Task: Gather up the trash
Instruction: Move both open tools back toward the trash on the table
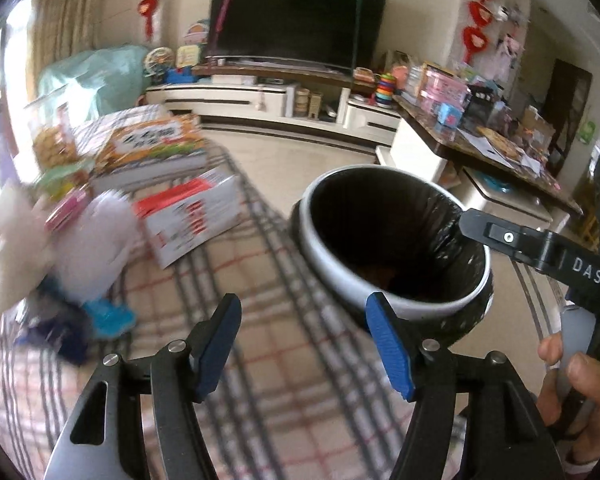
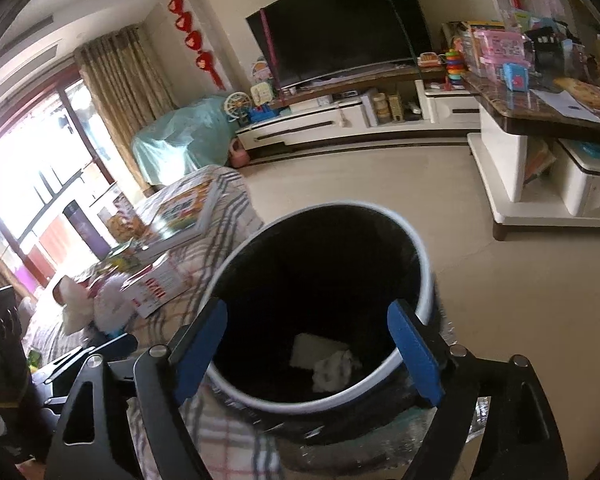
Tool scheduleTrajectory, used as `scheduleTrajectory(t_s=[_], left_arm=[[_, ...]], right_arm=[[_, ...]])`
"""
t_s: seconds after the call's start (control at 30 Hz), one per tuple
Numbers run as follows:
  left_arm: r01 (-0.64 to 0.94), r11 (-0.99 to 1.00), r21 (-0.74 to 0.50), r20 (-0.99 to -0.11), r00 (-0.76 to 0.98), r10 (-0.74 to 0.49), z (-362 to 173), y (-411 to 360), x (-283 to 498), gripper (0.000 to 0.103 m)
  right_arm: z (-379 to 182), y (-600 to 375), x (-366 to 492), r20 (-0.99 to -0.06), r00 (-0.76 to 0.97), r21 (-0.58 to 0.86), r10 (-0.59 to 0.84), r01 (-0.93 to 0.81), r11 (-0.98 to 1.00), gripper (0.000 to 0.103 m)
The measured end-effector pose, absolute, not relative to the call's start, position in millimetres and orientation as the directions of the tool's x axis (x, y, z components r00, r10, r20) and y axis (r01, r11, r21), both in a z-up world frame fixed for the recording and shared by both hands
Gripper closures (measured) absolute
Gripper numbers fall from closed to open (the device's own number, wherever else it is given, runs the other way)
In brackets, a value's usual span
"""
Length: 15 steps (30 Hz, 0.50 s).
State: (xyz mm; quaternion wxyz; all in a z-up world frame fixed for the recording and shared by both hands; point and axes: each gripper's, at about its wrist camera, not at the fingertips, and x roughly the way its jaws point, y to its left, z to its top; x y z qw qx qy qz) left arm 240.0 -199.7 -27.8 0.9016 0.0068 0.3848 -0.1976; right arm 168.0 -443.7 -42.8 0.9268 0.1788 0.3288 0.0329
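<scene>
**Both grippers open over the trash bin, nothing held**

Trash bin point(image 2: 422, 264): round, white rim, black liner. It stands on the floor, right against the edge of the plaid-covered surface point(image 1: 268, 360). In the right wrist view it fills frame centre; a crumpled white paper point(image 2: 334, 368) and a flat white piece point(image 2: 312, 350) lie inside at the bottom, toward 6 o'clock of the opening. In the left wrist view the bin point(image 1: 328, 236) sits right of centre, with something brownish and indistinct at the bottom.

Right gripper point(image 2: 312, 348): jaws spread wide, blue pads framing the near rim of the bin, nothing between them. Its fingertip also shows in the left view at 3 o'clock, over the bin rim.

Left gripper point(image 1: 304, 344): jaws apart, empty, over the plaid cloth, the right pad just in front of the bin wall. A hand point(image 1: 572, 384) grips the right tool's handle at 4 o'clock.

Around: boxes point(image 1: 188, 220) and a blurred white plush toy point(image 1: 96, 240) on the cloth at 9 o'clock of the bin. TV point(image 1: 296, 20) on a white cabinet point(image 1: 260, 100) at 12 o'clock. Cluttered dark-topped table point(image 1: 480, 140) at 2 o'clock.
</scene>
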Motion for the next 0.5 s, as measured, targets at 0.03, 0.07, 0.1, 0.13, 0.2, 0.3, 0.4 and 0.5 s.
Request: scheduleTrajectory(t_s=[0.03, 0.07, 0.1, 0.13, 0.2, 0.3, 0.4, 0.5], left_arm=[[0.353, 0.924, -0.145, -0.697, 0.626, -0.349, -27.8, -194.7, 237.5, 0.038], [0.339, 0.928, -0.153, -0.698, 0.628, -0.344, -28.2, -187.9, 233.5, 0.038], [0.322, 0.933, -0.160, -0.698, 0.632, -0.338, -28.7, -179.6, 229.1, 0.038], [0.305, 0.938, -0.166, -0.698, 0.635, -0.330, -29.0, -171.9, 225.0, 0.038], [0.281, 0.944, -0.171, -0.698, 0.642, -0.318, -28.8, -159.3, 218.5, 0.038], [0.239, 0.953, -0.187, -0.698, 0.651, -0.300, -28.9, -139.5, 207.2, 0.038], [0.204, 0.961, -0.189, -0.696, 0.662, -0.277, -27.9, -121.7, 195.6, 0.038], [0.172, 0.966, -0.195, -0.697, 0.668, -0.260, -26.8, -107.3, 186.1, 0.038]], right_arm=[[-42.9, -438.2, 166.8, -0.597, 0.780, 0.356, 0.187, 0.048, 0.933, 0.017], [-43.1, -432.6, 165.6, -0.596, 0.778, 0.358, 0.196, 0.039, 0.933, 0.017], [-43.5, -427.2, 164.4, -0.596, 0.777, 0.359, 0.204, 0.030, 0.933, 0.017], [-43.8, -420.8, 163.5, -0.595, 0.775, 0.359, 0.213, 0.020, 0.933, 0.016], [-44.8, -409.9, 163.5, -0.596, 0.770, 0.360, 0.227, 0.004, 0.933, 0.016], [-47.3, -393.8, 162.0, -0.599, 0.761, 0.363, 0.249, -0.019, 0.931, 0.015], [-49.0, -378.7, 163.0, -0.603, 0.750, 0.369, 0.273, -0.041, 0.928, 0.015], [-50.2, -365.2, 163.4, -0.605, 0.743, 0.366, 0.288, -0.063, 0.929, 0.015]])
